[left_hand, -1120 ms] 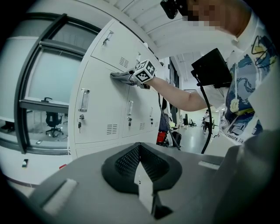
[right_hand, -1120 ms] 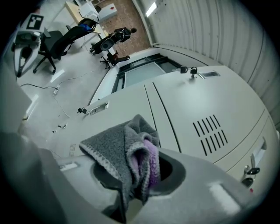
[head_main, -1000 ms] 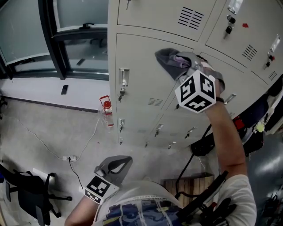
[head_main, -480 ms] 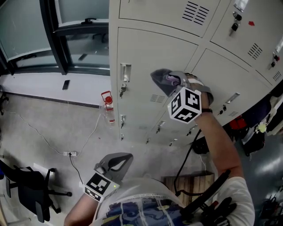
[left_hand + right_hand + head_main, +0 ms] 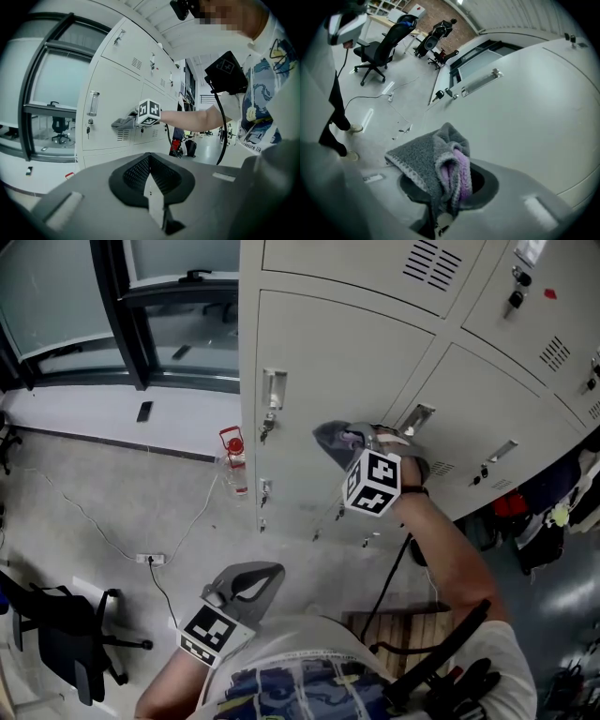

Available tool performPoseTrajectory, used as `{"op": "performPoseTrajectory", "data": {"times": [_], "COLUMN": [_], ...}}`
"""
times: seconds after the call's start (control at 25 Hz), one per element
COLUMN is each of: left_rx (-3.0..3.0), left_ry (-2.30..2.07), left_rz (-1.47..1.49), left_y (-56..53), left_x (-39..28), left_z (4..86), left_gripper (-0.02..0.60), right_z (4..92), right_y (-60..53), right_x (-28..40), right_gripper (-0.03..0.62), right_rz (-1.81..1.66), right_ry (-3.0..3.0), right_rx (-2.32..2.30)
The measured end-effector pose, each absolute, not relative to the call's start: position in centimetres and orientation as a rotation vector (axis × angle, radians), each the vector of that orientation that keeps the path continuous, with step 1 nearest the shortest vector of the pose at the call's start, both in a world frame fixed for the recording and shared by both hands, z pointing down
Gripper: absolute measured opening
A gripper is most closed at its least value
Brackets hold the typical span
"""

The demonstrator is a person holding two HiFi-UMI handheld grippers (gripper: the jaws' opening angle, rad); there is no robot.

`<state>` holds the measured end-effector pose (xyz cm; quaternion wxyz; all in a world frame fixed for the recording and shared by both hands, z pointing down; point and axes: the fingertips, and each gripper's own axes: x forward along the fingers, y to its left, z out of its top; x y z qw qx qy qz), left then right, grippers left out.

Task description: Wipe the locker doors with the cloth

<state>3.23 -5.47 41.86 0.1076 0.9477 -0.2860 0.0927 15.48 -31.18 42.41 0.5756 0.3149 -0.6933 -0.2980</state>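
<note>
My right gripper point(image 5: 354, 440) is shut on a grey and lilac cloth point(image 5: 336, 439), which is pressed against a pale grey locker door point(image 5: 319, 352) below its middle. In the right gripper view the bunched cloth point(image 5: 440, 161) sticks out of the jaws toward the door's face point(image 5: 525, 112). From the left gripper view the cloth point(image 5: 124, 123) shows on the door just right of the handle point(image 5: 93, 103). My left gripper point(image 5: 246, 585) hangs low near my body, away from the lockers, jaws shut with nothing between them.
Lockers point(image 5: 525, 390) continue to the right, each with a handle and keys. A red-capped bottle point(image 5: 233, 461) stands on the floor at the locker's foot. A cable and power strip point(image 5: 150, 560) lie on the floor, an office chair point(image 5: 56, 634) at the lower left, a window point(image 5: 112, 296) at the left.
My right gripper has slid the cloth down and to the left across the locker door. The left gripper has stayed put.
</note>
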Motion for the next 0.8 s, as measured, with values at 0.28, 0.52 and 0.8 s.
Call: {"op": "performPoseTrajectory", "data": {"times": [0.28,0.52,0.8], "left_rx": [2.774,2.768,2.765], "left_ry": [-0.852,-0.863,-0.870], "left_rz": [0.274,0.272,0.268], "left_y": [-5.7,-5.8,-5.4], "left_x": [3.0,2.7,2.5], "left_z": [42.0,42.0,42.0], "left_gripper": [0.003,0.003,0.003], "right_z": [47.5,50.9,53.6], "right_y": [-31.3,-31.4,-31.4], "right_x": [15.4,15.7,15.8], "right_gripper": [0.091,0.091,0.091], "right_rz": [-0.630,-0.580,-0.525], "right_ry": [-1.604,-1.586,-1.589], "right_rx": [0.682,0.645,0.608]}}
